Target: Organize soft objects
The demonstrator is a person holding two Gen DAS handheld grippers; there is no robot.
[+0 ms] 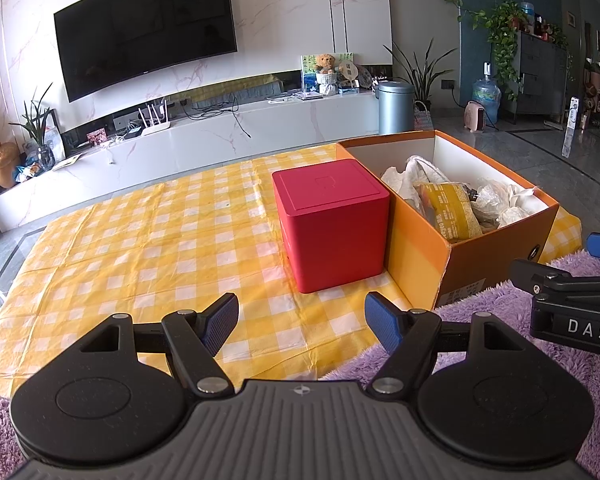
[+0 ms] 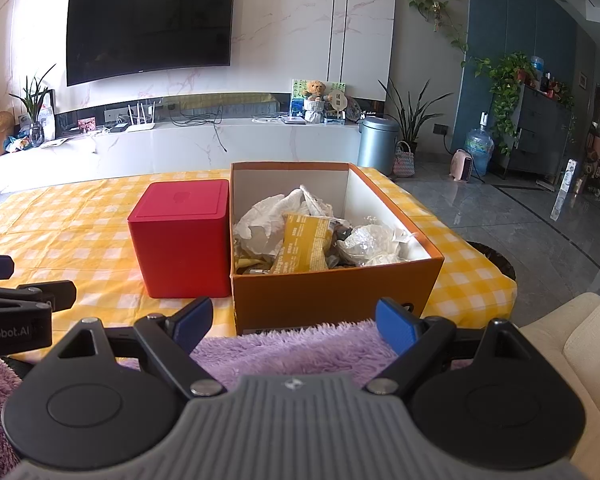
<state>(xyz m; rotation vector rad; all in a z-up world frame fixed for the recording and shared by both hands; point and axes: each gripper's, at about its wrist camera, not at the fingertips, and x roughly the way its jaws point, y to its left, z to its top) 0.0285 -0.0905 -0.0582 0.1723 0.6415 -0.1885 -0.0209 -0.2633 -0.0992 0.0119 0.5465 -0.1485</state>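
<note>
We see the orange box (image 2: 332,296) standing open on the yellow checked surface (image 1: 140,248), filled with crumpled white plastic bags (image 2: 268,220) and a yellow packet (image 2: 304,248). Touching the box's left side stands a closed red cube (image 2: 180,240). In front of the box lies a fluffy purple blanket (image 2: 292,352). Over that blanket, before the box, our right tongs (image 2: 292,326) gape wide and empty; to the box's left, our left tongs (image 1: 300,324) also stand wide apart, gripping nothing.

White marble wall (image 2: 284,20), black TV (image 2: 150,26), long low console (image 2: 220,144), grey glossy floor (image 2: 520,216), houseplants (image 2: 508,80)
</note>
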